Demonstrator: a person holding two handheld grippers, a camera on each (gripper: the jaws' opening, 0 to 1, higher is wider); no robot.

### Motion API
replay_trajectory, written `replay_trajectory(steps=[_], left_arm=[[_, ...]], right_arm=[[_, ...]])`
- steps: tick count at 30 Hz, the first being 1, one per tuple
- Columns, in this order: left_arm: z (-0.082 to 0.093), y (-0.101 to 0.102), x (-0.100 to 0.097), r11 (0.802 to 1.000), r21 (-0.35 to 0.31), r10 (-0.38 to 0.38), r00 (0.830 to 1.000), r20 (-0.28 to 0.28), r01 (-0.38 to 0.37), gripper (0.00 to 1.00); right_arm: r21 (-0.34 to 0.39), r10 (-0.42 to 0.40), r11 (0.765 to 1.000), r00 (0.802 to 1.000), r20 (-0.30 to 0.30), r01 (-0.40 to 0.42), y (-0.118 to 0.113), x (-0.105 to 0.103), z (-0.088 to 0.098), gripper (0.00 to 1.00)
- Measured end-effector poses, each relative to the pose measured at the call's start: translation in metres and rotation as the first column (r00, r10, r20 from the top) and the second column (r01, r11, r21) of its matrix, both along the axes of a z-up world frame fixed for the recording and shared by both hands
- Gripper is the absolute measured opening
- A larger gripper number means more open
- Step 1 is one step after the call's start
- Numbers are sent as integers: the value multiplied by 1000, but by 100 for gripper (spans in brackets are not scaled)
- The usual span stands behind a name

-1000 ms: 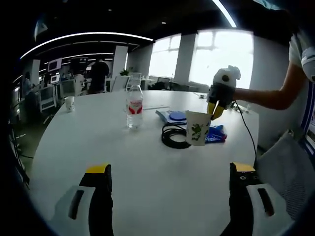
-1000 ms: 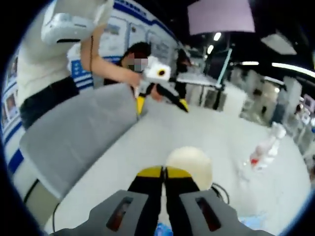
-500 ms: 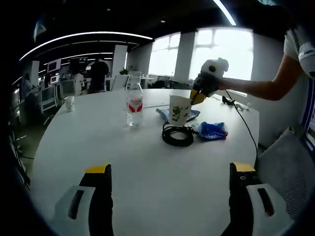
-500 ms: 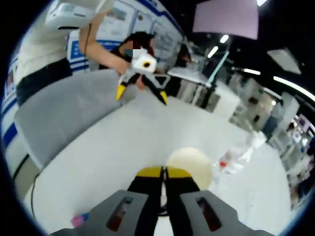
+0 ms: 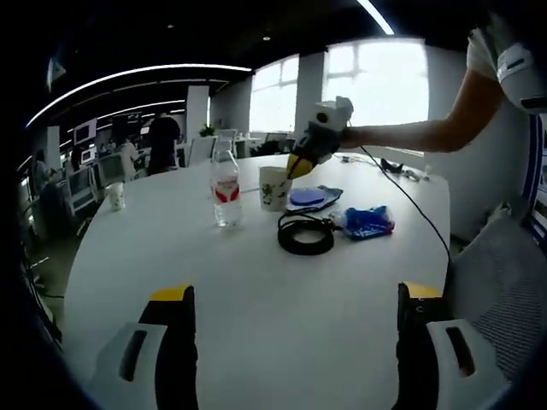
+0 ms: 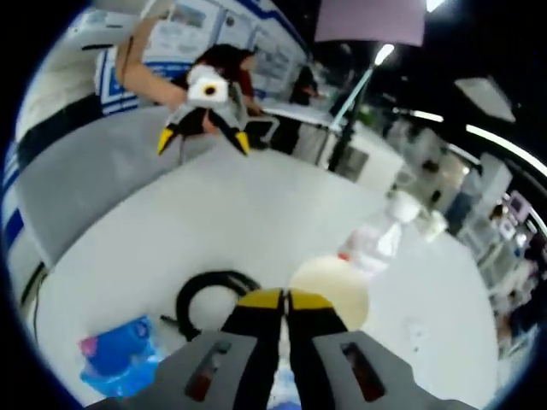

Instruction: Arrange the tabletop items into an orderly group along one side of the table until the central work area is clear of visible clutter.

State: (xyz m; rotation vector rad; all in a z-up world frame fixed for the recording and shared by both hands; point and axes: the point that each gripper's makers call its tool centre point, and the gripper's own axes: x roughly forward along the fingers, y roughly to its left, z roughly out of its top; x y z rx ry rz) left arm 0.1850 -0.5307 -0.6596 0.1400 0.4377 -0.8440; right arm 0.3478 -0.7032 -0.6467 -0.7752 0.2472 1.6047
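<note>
In the left gripper view a white paper cup (image 5: 273,189) with a green print is held by its rim in my right gripper (image 5: 299,162), close to the right of a clear water bottle (image 5: 226,191). I cannot tell whether the cup touches the table. A black cable coil (image 5: 305,233), a blue packet (image 5: 366,222) and a blue disc (image 5: 309,196) lie just right of it. My left gripper (image 5: 295,295) stands open over bare table. In the right gripper view my right gripper (image 6: 285,299) is shut on the cup (image 6: 338,290), with the bottle (image 6: 376,241) beyond.
Another paper cup (image 5: 114,195) stands at the far left edge of the round white table (image 5: 256,325). A grey chair (image 5: 500,273) sits at the right. The right gripper view shows the coil (image 6: 214,299), the blue packet (image 6: 120,359) and my left gripper (image 6: 203,120) held open.
My right gripper has carried the cup from beside the blue packet, over the cable coil, to a spot next to the water bottle. The left gripper has hardly moved.
</note>
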Motion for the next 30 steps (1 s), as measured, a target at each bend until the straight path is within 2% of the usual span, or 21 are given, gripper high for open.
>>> replay_trajectory(steps=[7, 21, 30], left_arm=[[2, 3, 3, 1000, -7, 18, 1000, 10, -18, 97], [-1, 11, 7, 999, 2, 45, 999, 5, -45, 97], [-4, 12, 6, 999, 16, 45, 999, -1, -45, 97]], right_arm=[[-51, 51, 998, 998, 46, -49, 0, 18, -11, 0], [-79, 92, 993, 995, 35, -89, 5, 25, -29, 0], [-76, 75, 995, 997, 36, -72, 2, 33, -33, 0]])
